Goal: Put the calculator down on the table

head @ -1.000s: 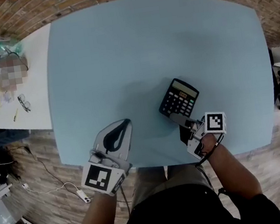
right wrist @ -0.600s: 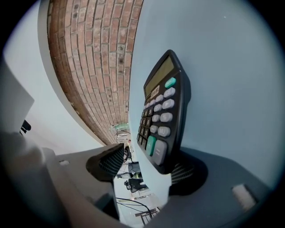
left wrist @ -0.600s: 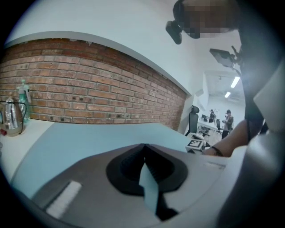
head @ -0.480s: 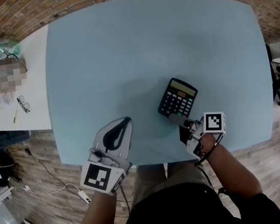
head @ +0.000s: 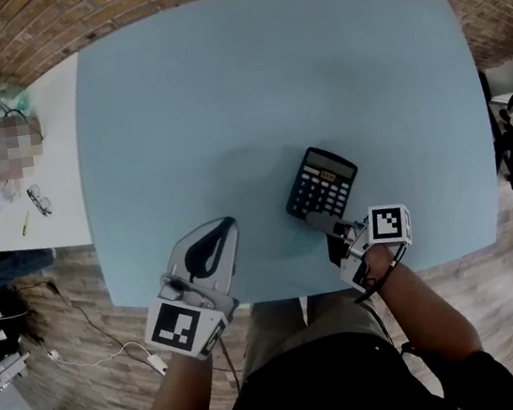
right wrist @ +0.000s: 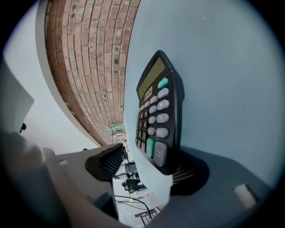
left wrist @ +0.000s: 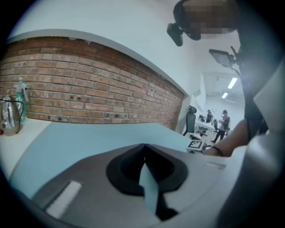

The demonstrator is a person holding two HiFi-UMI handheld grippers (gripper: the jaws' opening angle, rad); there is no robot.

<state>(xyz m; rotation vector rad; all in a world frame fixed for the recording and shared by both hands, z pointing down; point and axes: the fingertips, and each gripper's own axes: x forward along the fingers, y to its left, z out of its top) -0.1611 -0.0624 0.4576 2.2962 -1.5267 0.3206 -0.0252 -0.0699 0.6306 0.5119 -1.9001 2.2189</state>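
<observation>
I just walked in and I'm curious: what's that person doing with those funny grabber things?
A person holds a gripper in each hand at a light blue table. The black calculator lies flat on the table. The right gripper has just been opening its jaws, which now stand apart around the calculator's near end, so it looks let go. The left gripper is shut with nothing in it, near the table's front edge.
</observation>
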